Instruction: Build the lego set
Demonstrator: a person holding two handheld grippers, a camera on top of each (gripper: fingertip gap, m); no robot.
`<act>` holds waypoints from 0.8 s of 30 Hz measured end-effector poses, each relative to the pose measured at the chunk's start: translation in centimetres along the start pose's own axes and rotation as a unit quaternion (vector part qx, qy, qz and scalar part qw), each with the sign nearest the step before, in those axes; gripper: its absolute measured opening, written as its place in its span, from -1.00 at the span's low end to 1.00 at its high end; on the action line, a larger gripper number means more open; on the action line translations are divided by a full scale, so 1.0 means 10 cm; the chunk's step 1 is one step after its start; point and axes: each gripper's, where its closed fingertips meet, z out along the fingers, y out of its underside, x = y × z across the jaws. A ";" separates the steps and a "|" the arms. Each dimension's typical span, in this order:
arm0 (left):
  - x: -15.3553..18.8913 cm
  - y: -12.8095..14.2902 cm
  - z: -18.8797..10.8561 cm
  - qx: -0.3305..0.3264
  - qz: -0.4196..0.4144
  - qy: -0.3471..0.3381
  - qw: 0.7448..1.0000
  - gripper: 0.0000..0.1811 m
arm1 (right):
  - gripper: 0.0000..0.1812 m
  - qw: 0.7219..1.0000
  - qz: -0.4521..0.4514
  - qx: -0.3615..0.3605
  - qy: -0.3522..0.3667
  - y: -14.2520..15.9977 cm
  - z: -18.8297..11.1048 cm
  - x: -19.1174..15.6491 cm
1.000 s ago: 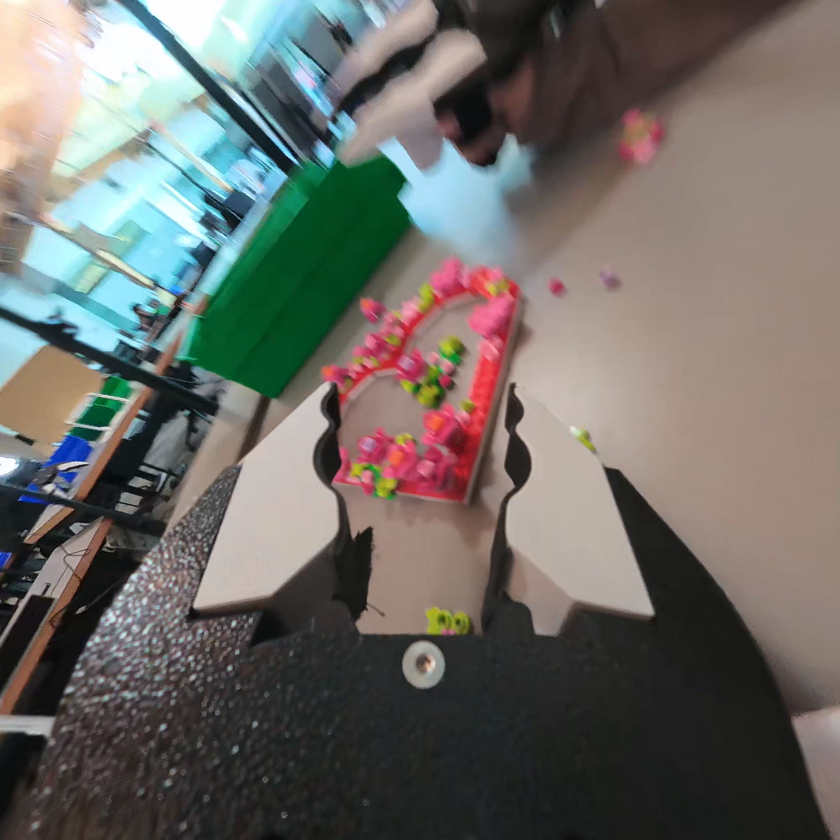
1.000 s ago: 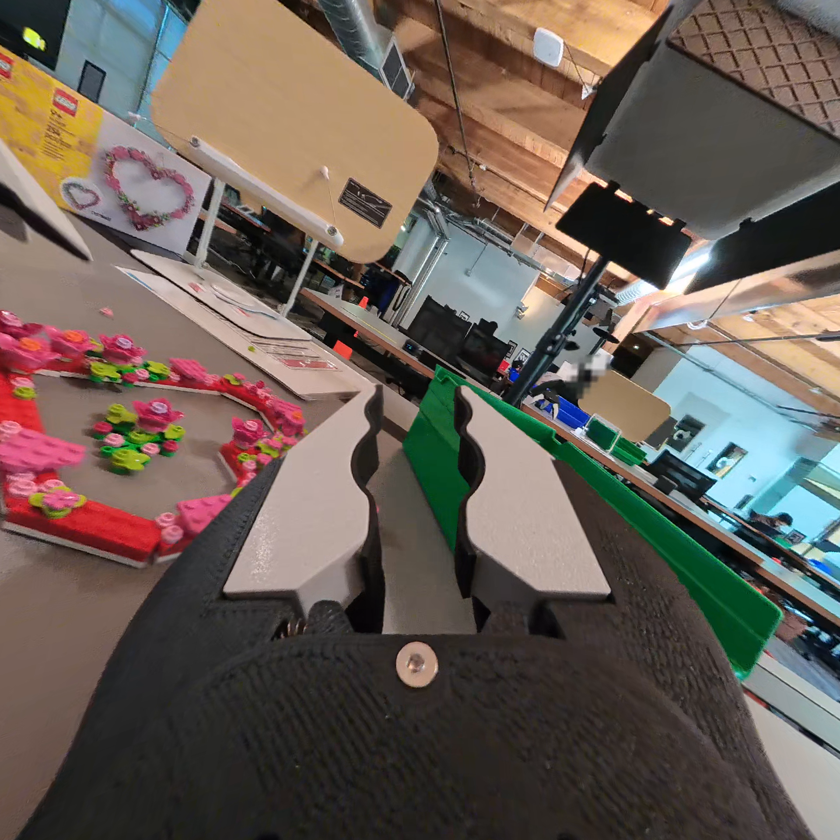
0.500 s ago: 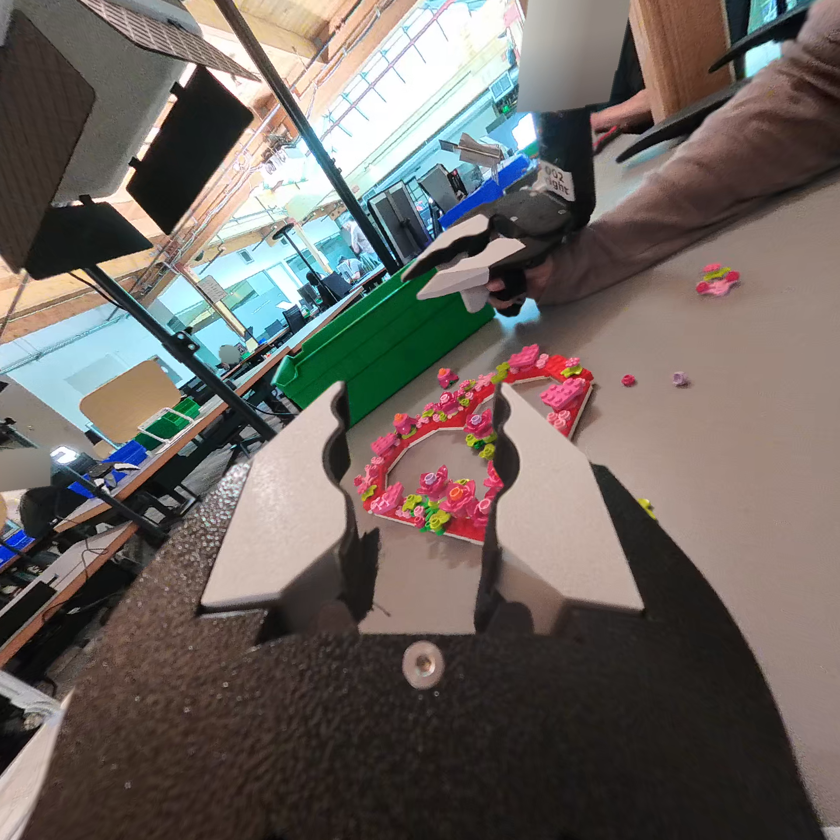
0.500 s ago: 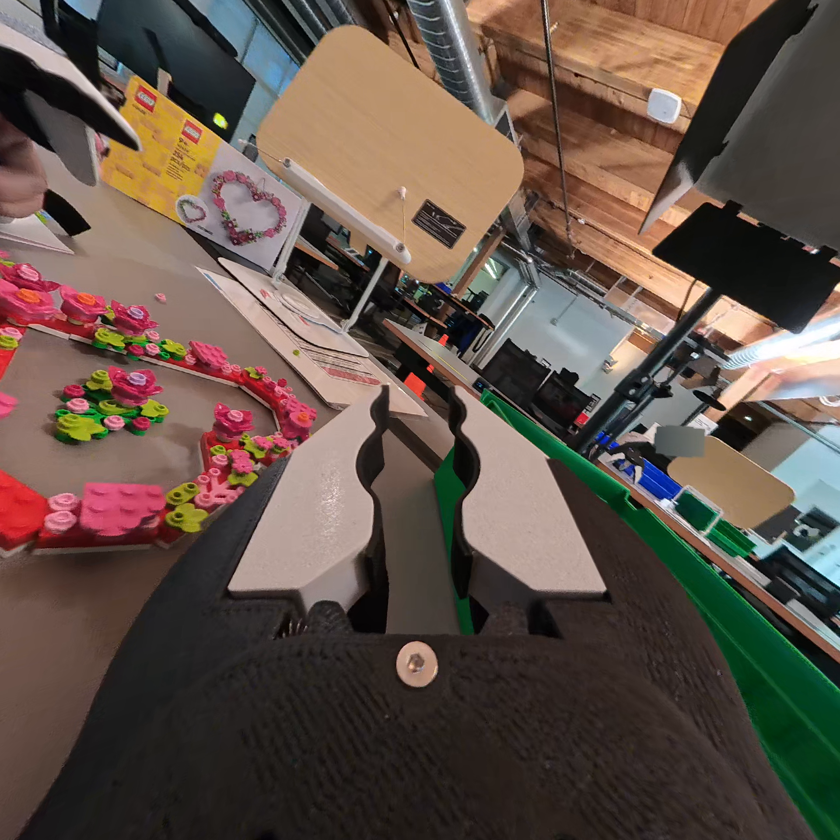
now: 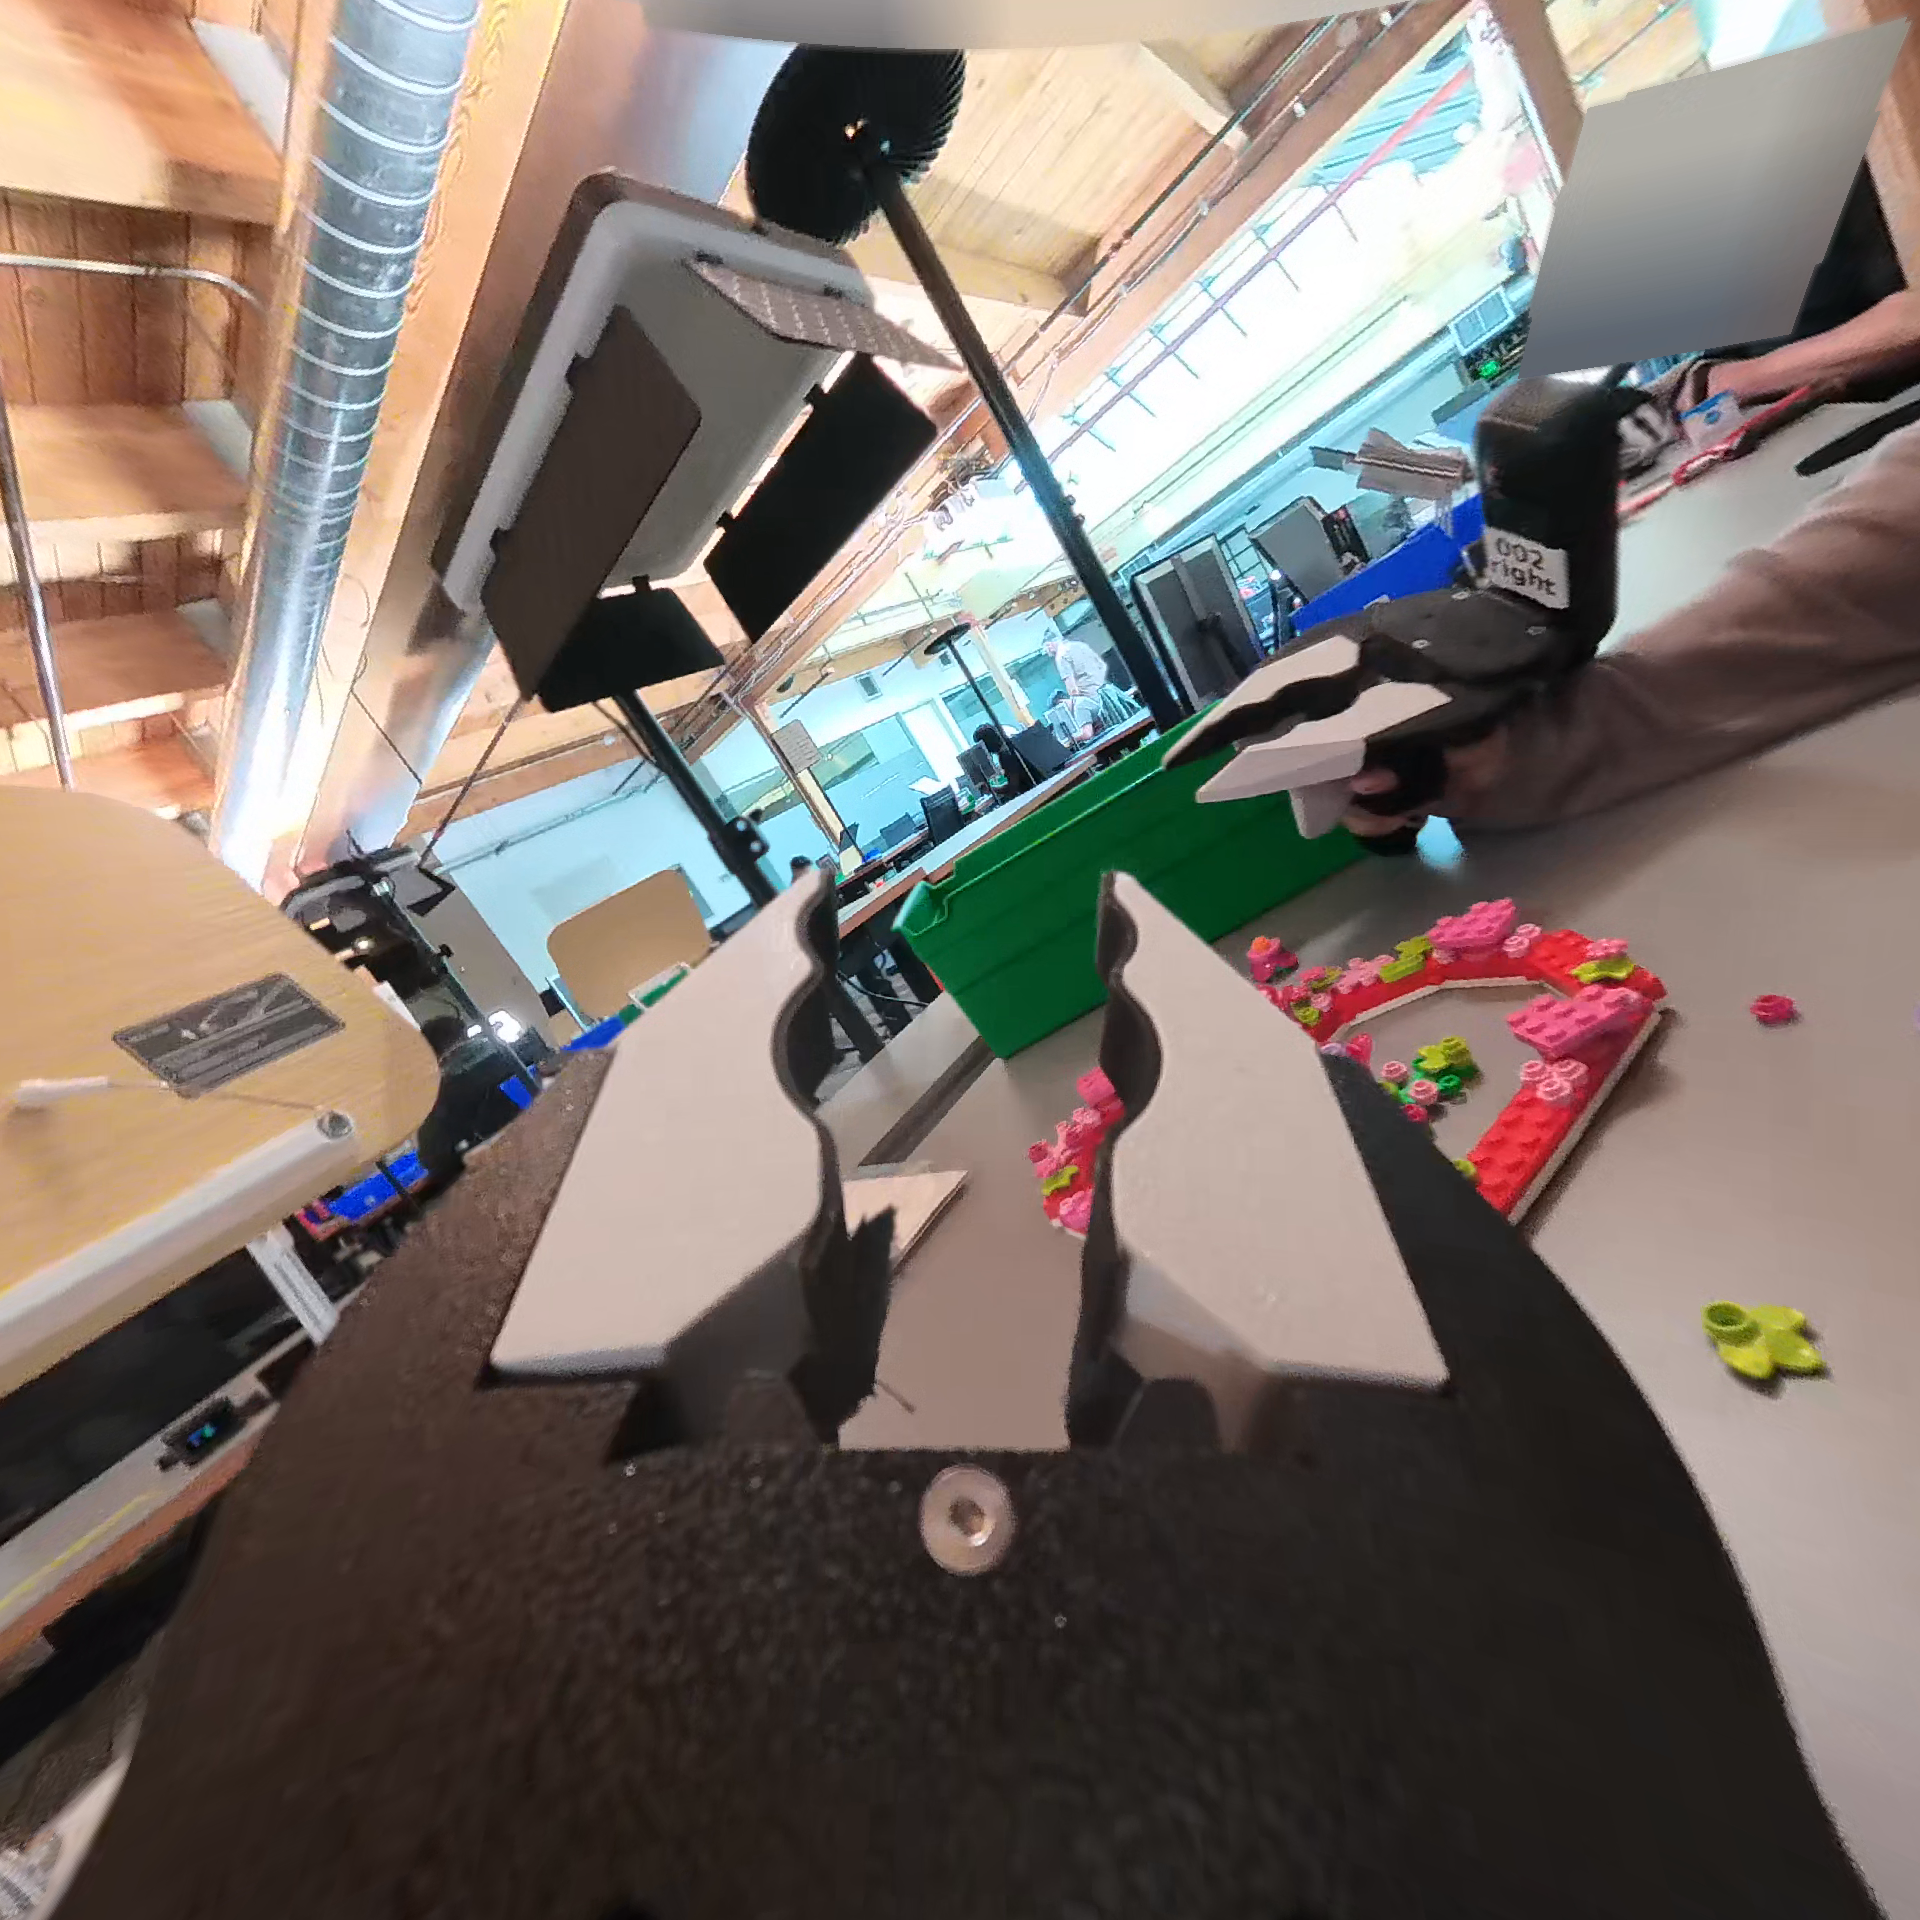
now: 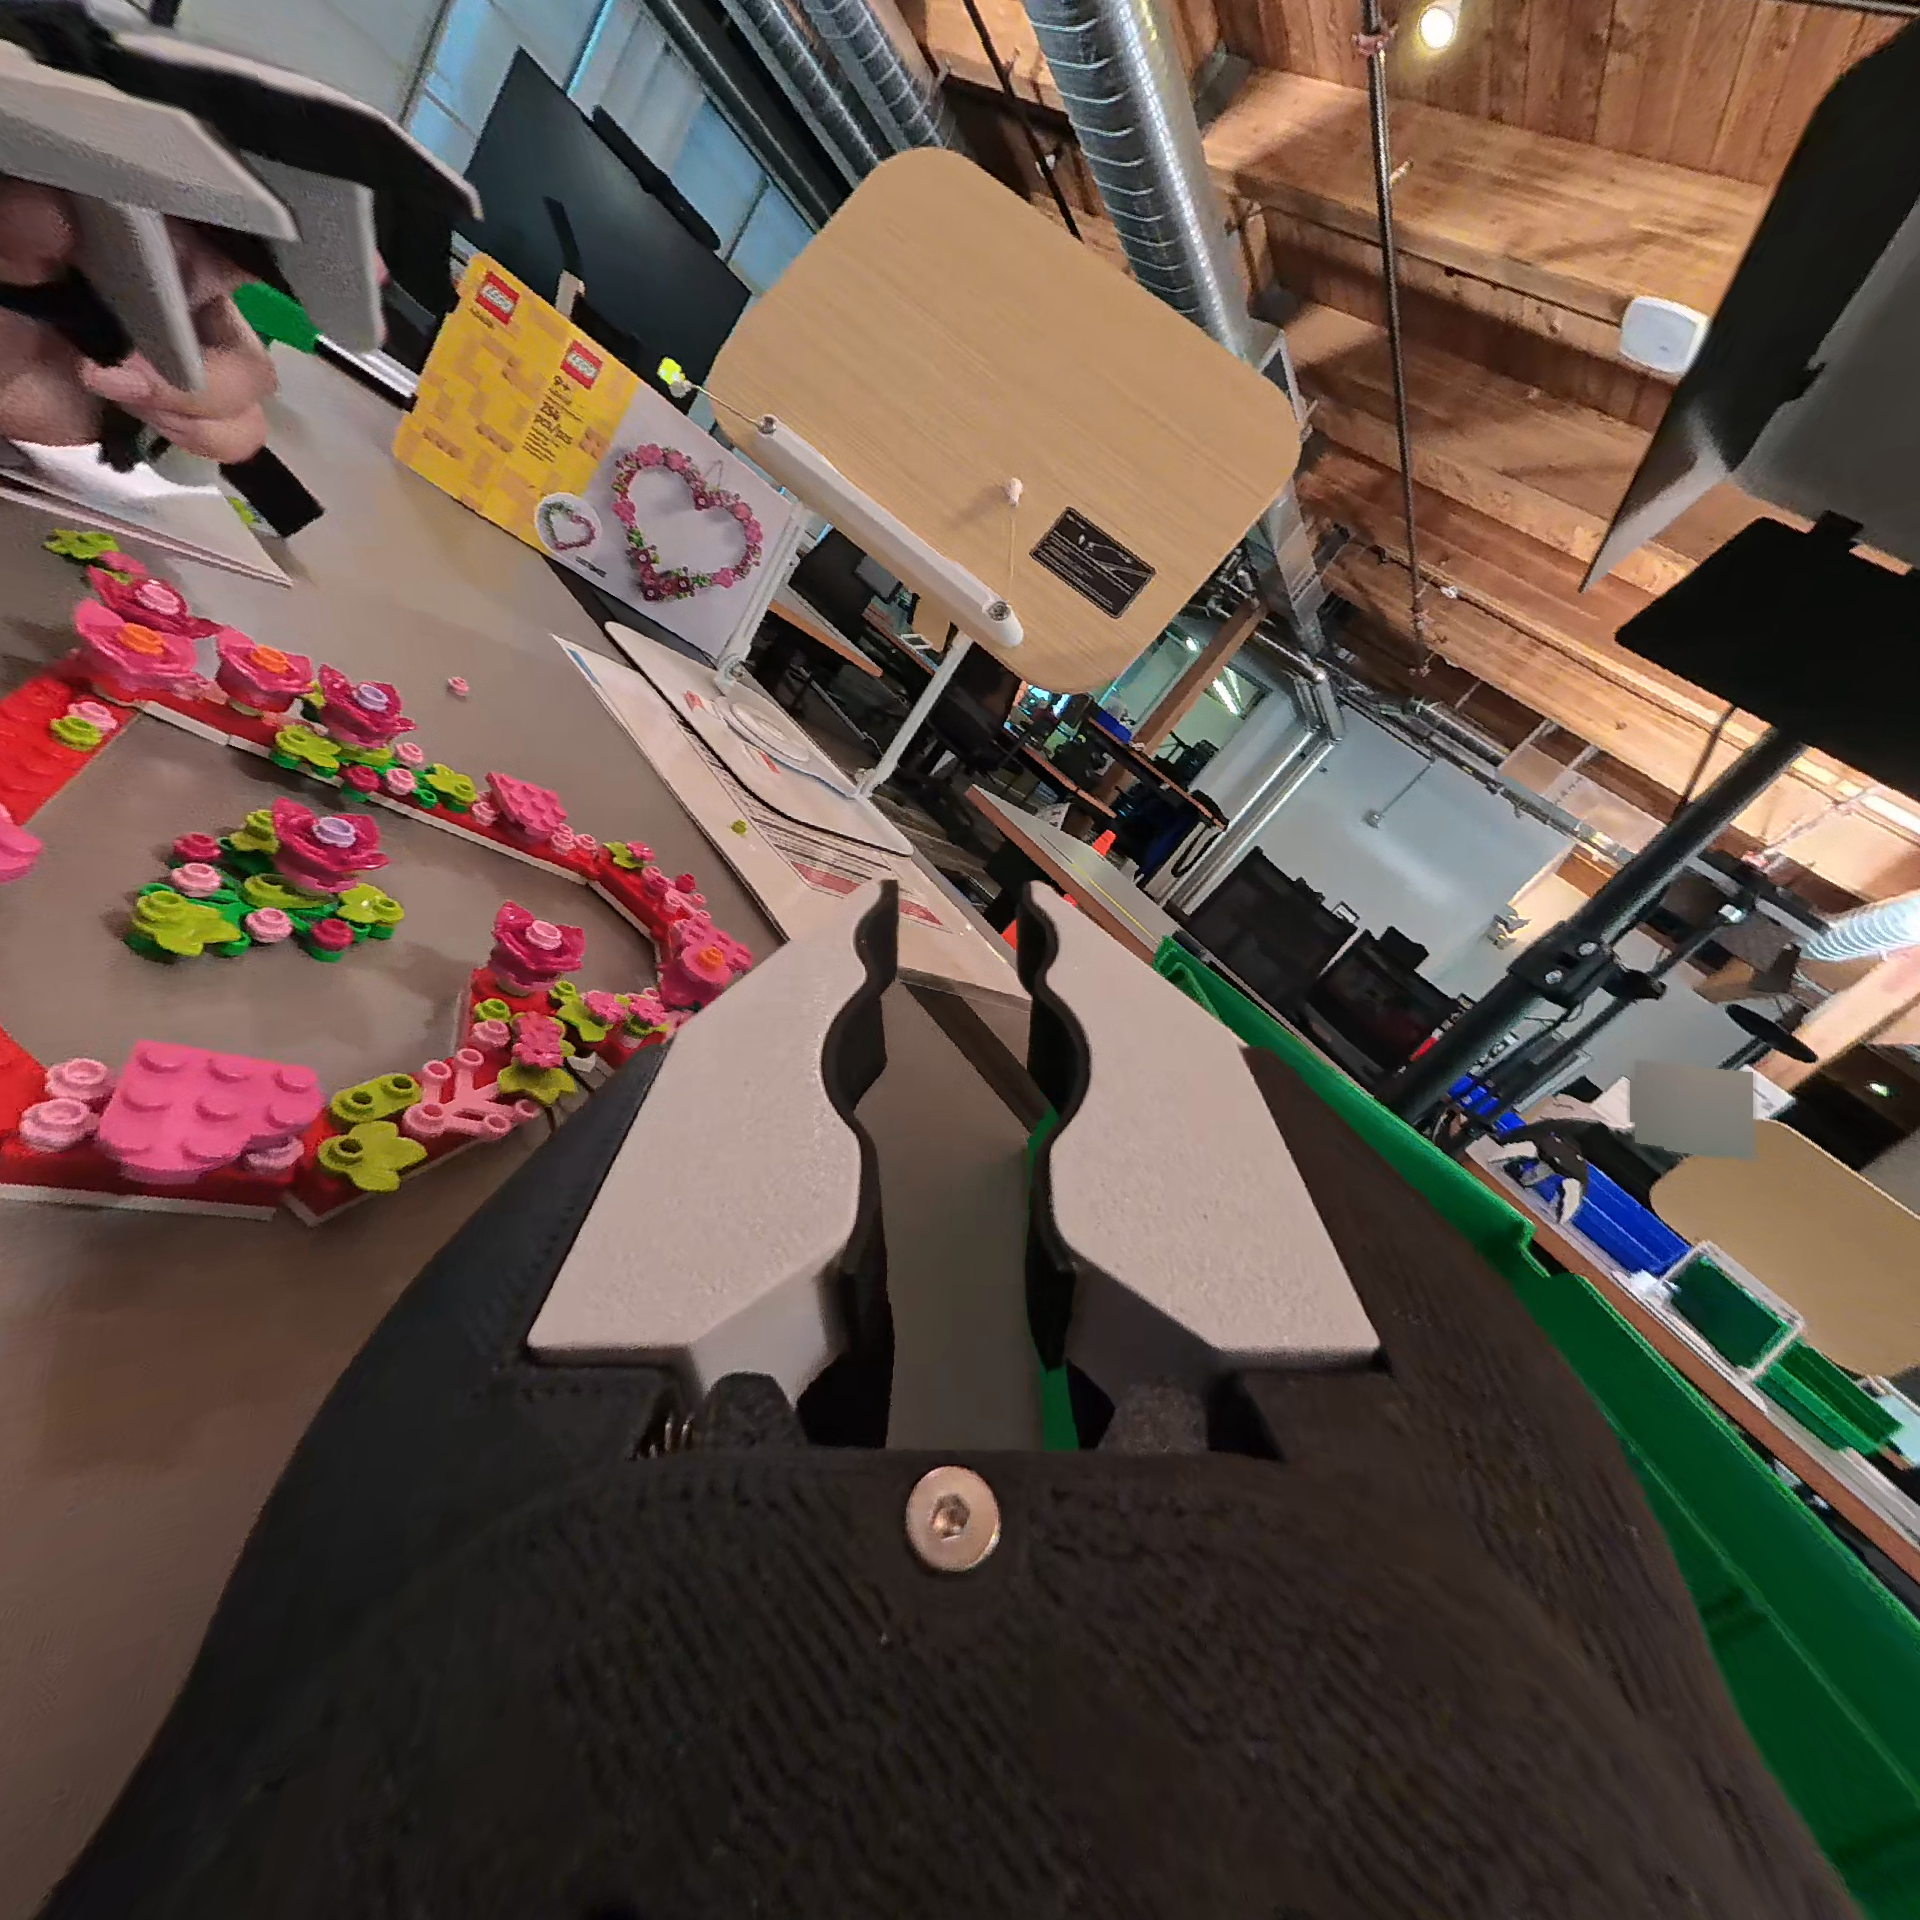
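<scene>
- Left hand-held gripper (image 5: 961,914): wide apart, empty. Right hand-held gripper (image 6: 956,899): narrow gap, empty.
- Lego heart (image 6: 582,862) lies on the bench (image 6: 156,1382) at 10 o'clock of your right gripper.
- Judged light, rigid, studs detachable: grip the red frame edge.

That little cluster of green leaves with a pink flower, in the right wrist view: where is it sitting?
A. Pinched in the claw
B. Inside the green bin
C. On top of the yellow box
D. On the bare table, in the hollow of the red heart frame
D: the flower cluster rests on the grey table, ringed by the red heart frame, and the right claw is empty.
</scene>
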 end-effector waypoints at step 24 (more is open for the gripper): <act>0.10 0.10 0.04 -0.025 0.005 0.027 0.999 -0.56 | -0.79 0.999 -0.007 0.001 -0.047 0.00 0.03 -0.18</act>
